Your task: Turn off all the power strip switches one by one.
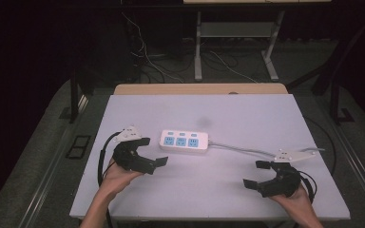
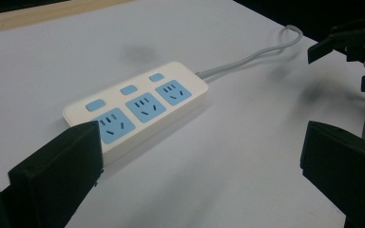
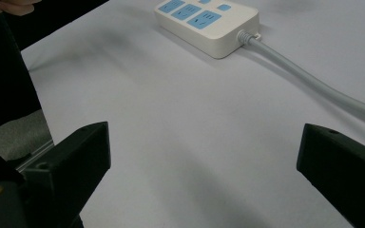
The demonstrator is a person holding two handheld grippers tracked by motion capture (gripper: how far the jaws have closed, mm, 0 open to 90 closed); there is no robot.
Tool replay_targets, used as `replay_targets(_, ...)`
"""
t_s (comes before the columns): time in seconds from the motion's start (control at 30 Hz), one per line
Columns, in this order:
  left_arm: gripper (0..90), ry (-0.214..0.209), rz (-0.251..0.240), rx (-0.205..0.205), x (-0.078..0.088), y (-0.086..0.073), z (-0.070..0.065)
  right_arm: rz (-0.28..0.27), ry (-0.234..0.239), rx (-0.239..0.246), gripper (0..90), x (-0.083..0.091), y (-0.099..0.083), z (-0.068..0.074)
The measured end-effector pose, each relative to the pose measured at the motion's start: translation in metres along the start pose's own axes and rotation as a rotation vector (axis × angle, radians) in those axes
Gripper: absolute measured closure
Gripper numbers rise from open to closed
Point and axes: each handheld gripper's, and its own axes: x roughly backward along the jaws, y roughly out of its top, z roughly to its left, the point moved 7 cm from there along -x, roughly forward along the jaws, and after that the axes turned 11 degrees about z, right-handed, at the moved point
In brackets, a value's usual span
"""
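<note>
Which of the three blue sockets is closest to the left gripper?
The end socket farthest from the cord; it sits right beside the left gripper, with the other two beyond it.

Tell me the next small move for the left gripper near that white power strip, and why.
Probably ease the left gripper forward toward the near end of the white plastic power strip with three blue sockets. Its fingers stand wide open, just short of that end and touching nothing. The right gripper is also open and farther off, beside the strip's grey cable, so the left seems better placed.
</note>
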Motion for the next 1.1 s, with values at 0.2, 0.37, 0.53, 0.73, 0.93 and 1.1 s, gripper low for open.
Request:
replay_targets(0.2, 0.0, 0.001, 0.015, -0.011, -0.003, 0.011, 0.005, -0.013, 0.003, -0.011, 3.8, 0.002, 0.001, -0.003)
replay_targets(0.37, 0.0, 0.002, 0.010, -0.008, -0.007, 0.017, 0.012, -0.013, -0.001, -0.015, 3.8, 0.002, 0.000, -0.004)
replay_targets(0.53, 0.0, 0.013, 0.009, -0.002, -0.008, 0.022, 0.021, -0.016, -0.005, -0.018, 3.8, 0.003, 0.000, -0.005)
replay_targets(0.73, 1.5, 0.028, 0.000, 0.007, -0.007, 0.029, 0.032, -0.012, -0.003, -0.018, 3.8, 0.002, 0.000, -0.007)
replay_targets(0.93, 1.7, 0.039, 0.026, 0.007, -0.010, 0.035, 0.040, -0.016, -0.003, -0.023, 3.8, 0.003, 0.000, -0.007)
replay_targets(1.1, 2.3, 0.041, 0.044, -0.003, -0.013, 0.039, 0.045, -0.016, -0.006, -0.023, 3.8, 0.003, -0.001, -0.007)
